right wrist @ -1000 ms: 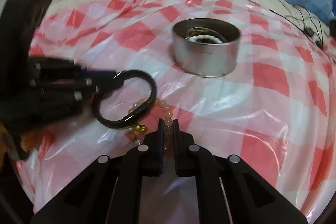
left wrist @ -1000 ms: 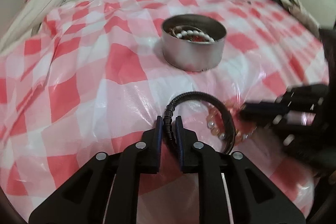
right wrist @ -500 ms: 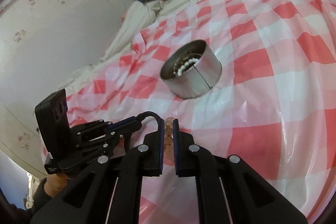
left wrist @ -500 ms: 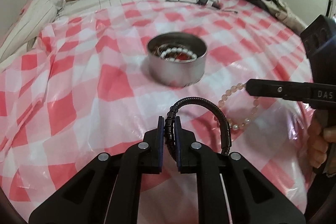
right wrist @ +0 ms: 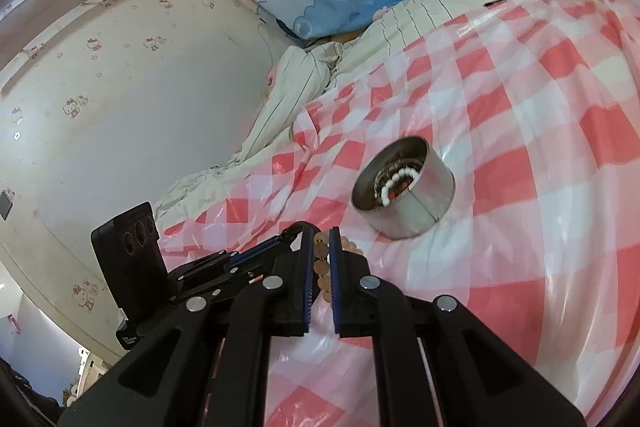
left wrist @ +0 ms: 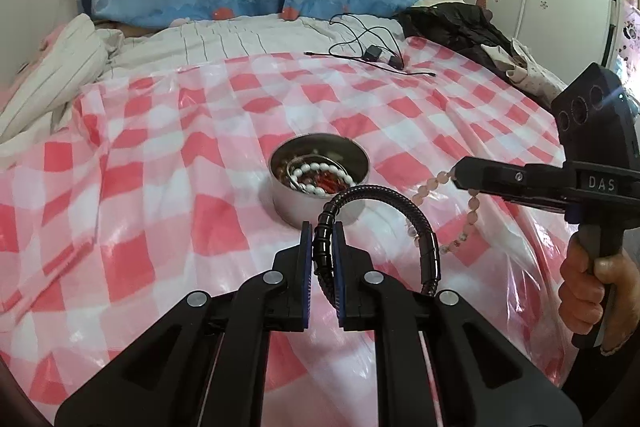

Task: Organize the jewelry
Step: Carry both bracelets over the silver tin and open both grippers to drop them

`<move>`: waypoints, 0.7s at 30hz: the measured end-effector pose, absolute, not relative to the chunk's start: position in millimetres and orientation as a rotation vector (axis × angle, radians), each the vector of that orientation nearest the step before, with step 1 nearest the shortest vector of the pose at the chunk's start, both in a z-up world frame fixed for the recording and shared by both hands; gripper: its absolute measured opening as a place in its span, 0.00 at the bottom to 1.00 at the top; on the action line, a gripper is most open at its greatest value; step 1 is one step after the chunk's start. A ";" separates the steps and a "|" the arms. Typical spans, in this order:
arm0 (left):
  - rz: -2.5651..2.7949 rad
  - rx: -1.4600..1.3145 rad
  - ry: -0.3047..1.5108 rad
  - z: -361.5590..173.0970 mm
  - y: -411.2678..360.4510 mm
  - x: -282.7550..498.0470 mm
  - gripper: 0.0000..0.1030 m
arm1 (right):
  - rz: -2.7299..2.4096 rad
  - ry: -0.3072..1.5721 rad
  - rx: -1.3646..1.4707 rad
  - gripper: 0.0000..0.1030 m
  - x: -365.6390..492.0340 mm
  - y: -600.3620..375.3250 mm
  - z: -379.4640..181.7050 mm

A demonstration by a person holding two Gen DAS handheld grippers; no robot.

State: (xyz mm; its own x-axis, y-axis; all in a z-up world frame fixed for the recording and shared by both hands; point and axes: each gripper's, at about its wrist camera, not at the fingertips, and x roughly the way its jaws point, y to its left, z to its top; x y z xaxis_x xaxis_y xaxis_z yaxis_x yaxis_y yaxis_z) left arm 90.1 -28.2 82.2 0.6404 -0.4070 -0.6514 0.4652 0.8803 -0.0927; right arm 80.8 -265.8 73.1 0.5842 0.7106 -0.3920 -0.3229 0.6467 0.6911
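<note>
Bed (left wrist: pixel 248 39) under red-checked plastic sheet (left wrist: pixel 168 155); on it, metal tin (left wrist: pixel 320 207), black cables (left wrist: pixel 372 55).

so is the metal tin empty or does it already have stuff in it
Not empty. The metal tin stands upright and open, holding a white bead bracelet with something reddish beneath it.
</note>
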 end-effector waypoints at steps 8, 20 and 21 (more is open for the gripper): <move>-0.482 0.080 0.711 96.4 -33.4 124.6 0.08 | 0.646 0.680 0.586 0.08 109.4 -273.2 97.3; -0.468 0.089 0.832 59.9 -67.8 210.6 0.21 | 0.661 0.690 0.533 0.08 171.1 -255.8 106.3; -0.467 0.085 0.825 59.5 -64.3 209.2 0.23 | 0.665 0.700 0.540 0.08 175.3 -254.4 102.5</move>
State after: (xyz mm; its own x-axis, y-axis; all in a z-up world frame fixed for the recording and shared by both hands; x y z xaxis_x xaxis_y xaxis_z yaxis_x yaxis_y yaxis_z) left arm 209.2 -64.3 59.5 0.5835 -0.3668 -0.7245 0.4317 0.8958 -0.1058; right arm 175.3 -254.4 102.5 0.5799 0.7077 -0.4036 -0.3667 0.6691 0.6464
